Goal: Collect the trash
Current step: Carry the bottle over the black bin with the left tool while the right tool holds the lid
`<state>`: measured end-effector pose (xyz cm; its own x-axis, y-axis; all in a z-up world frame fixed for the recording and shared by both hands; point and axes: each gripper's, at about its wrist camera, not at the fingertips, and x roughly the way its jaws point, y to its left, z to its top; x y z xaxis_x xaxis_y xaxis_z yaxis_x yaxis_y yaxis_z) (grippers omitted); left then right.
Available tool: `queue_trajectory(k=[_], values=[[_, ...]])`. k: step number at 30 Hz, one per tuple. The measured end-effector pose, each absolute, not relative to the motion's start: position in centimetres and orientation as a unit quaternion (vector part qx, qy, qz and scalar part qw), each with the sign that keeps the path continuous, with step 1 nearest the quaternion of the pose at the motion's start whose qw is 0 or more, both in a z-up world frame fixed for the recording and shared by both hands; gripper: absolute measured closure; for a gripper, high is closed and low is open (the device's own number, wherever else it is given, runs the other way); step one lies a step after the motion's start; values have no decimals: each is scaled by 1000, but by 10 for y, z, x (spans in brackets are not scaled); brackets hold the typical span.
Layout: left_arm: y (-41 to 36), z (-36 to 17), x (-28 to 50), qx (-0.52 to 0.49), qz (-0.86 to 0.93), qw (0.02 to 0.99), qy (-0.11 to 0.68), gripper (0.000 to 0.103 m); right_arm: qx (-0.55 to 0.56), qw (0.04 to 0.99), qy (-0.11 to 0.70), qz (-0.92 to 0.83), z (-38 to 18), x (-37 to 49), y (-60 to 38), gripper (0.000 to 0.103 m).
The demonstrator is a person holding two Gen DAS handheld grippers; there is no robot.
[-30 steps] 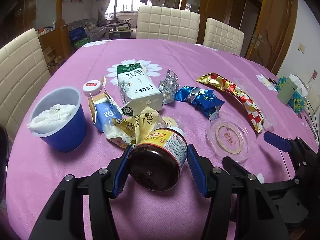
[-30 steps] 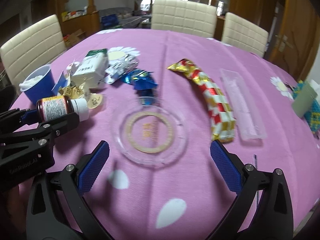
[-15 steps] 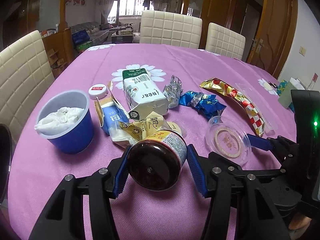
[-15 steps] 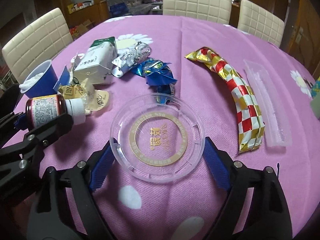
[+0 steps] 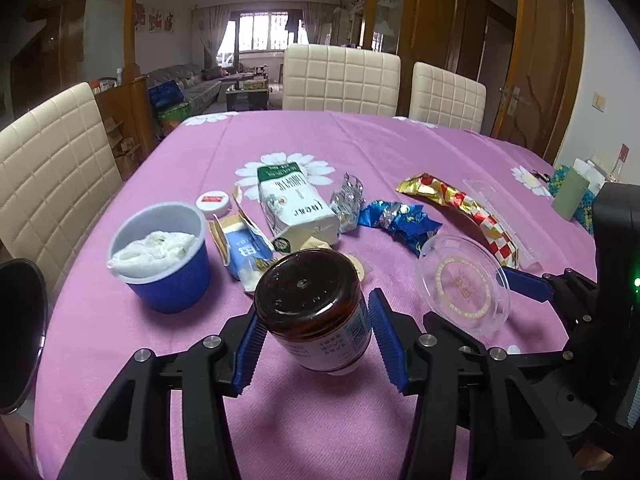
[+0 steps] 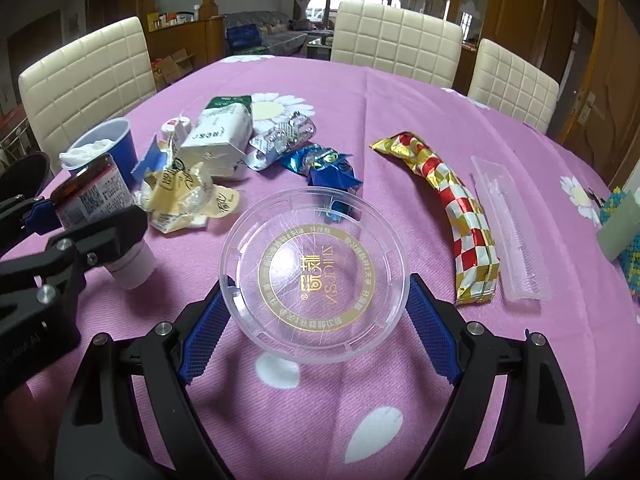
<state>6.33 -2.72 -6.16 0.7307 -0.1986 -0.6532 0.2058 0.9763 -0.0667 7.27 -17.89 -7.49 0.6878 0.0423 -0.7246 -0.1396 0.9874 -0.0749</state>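
Note:
My left gripper point(image 5: 316, 344) is shut on a brown glass jar point(image 5: 312, 304) with a white cap, held tilted above the purple tablecloth; the jar also shows in the right wrist view point(image 6: 94, 200). My right gripper point(image 6: 316, 312) is shut on a clear round plastic lid point(image 6: 314, 276) with a gold ring, lifted off the cloth; the lid also shows in the left wrist view point(image 5: 464, 284). Trash lies beyond: a white milk carton point(image 5: 294, 204), crumpled yellow wrappers point(image 6: 180, 196), a blue foil wrapper point(image 5: 400, 222), a silver foil wrapper point(image 5: 348, 202).
A blue cup point(image 5: 164, 260) stuffed with white tissue stands at the left. A red-gold chequered packet point(image 6: 452, 208) and a clear plastic tray point(image 6: 508, 228) lie at the right. A small white cap point(image 5: 212, 202) and a blue torn box point(image 5: 244, 248) lie nearby. Cream chairs point(image 5: 340, 80) ring the table.
My right gripper closed on the clear lid and lifted it. My left gripper raised the jar and tipped its base up toward the camera.

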Motion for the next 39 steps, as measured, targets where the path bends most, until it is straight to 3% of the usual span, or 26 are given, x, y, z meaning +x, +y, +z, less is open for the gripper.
queue_trajectory(k=[39], values=[[100, -36, 32, -3, 68, 962, 264, 54, -172, 918, 329, 140, -40, 57, -50, 19]])
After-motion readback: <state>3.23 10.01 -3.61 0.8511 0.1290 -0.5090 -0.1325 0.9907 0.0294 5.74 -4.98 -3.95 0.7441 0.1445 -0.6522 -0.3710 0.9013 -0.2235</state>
